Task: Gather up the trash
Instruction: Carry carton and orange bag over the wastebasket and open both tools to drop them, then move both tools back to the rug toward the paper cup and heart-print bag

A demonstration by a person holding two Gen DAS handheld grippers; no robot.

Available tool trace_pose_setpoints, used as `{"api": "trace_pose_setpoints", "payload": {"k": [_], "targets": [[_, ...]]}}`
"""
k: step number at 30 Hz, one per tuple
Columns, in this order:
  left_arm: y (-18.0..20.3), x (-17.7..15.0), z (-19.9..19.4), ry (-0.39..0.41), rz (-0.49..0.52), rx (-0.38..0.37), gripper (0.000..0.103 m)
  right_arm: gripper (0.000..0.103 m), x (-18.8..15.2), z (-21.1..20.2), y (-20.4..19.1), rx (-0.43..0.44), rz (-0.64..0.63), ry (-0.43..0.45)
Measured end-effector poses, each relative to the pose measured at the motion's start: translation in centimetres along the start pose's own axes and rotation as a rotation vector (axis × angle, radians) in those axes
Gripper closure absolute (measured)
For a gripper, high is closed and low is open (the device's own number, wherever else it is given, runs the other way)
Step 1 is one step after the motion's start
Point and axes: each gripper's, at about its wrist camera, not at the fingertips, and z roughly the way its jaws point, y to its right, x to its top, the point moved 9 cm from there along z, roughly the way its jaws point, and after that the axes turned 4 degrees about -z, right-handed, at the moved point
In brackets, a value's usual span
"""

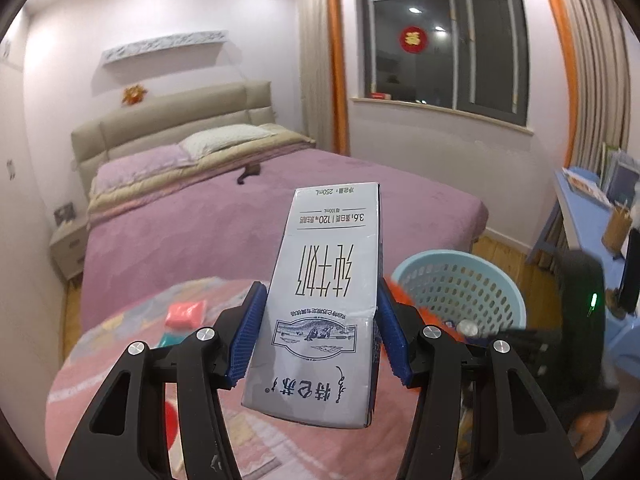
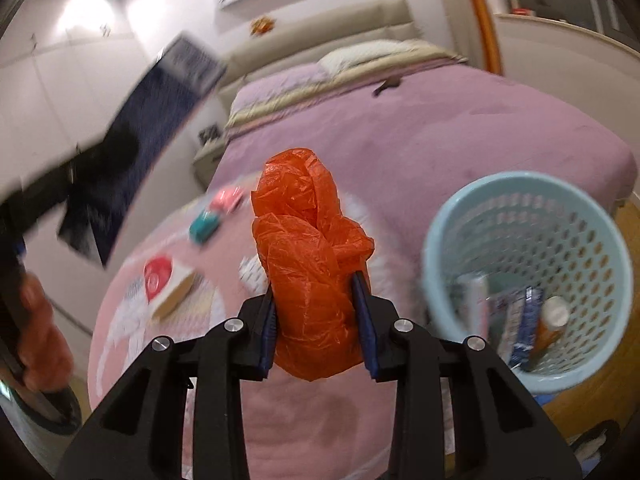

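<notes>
The left hand-held gripper (image 1: 320,332) points a little downward over a round counter (image 1: 132,360) with a pink cloth, its blue pads clamped on the two sides of a grey milk carton (image 1: 326,300), which stands up between them, print upside down. The right hand-held gripper (image 2: 319,324) also tilts downward, its pads pressed into a crumpled orange plastic bag (image 2: 308,264) that bulges above the fingers. In the right wrist view the carton (image 2: 160,128) shows blurred at ten o'clock, with a person's hand (image 2: 38,328) at eight o'clock. A pale blue perforated waste basket (image 2: 532,240) stands at three o'clock from the bag, beside the bed (image 2: 440,128); inside lie a small bottle with a white cap (image 2: 554,320) and some wrappers (image 2: 520,320). On the counter, at eleven o'clock, rest a pink packet (image 2: 228,199) and a teal packet (image 2: 204,228).
</notes>
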Motion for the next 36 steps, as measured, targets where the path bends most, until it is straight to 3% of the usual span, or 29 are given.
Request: {"api": "trace_pose_setpoints", "payload": {"k": [4,7,13,18,21,22,28,36], "targets": [[2.5,0.7,2.1,-0.019,0.005,-0.031,0.050,0.072,1.3,-1.6,4.7,-0.096,0.086,0.035],[4.3,0.9,4.0,-0.041,0.008,-0.067,0.050,0.072,1.2,-1.8,9.3,-0.196,0.208,-0.012],[7.4,-0.6,9.4,-0.140,0.011,-0.076,0.050,0.072,0.5,-2.3,14.3,-0.283,0.298,-0.024],[9.3,-1.9,12.2,-0.185,0.025,-0.110,0.049,0.067,-0.4,-2.5,16.0,-0.303,0.325,-0.032],[9.8,-2.1,13.1,-0.184,0.011,-0.108,0.025,0.053,-0.8,-2.3,17.1,-0.307,0.355,-0.041],[9.7,-2.2,13.0,-0.181,0.001,-0.114,0.024,0.049,-1.0,-2.3,17.4,-0.304,0.370,-0.045],[8.7,-2.8,12.1,-0.175,-0.033,-0.137,0.024,0.049,-1.3,-3.0,18.1,-0.303,0.387,-0.028],[6.4,-3.1,10.2,-0.160,-0.100,-0.130,0.022,0.045,-0.9,-2.0,15.3,-0.239,0.382,-0.052]]}}
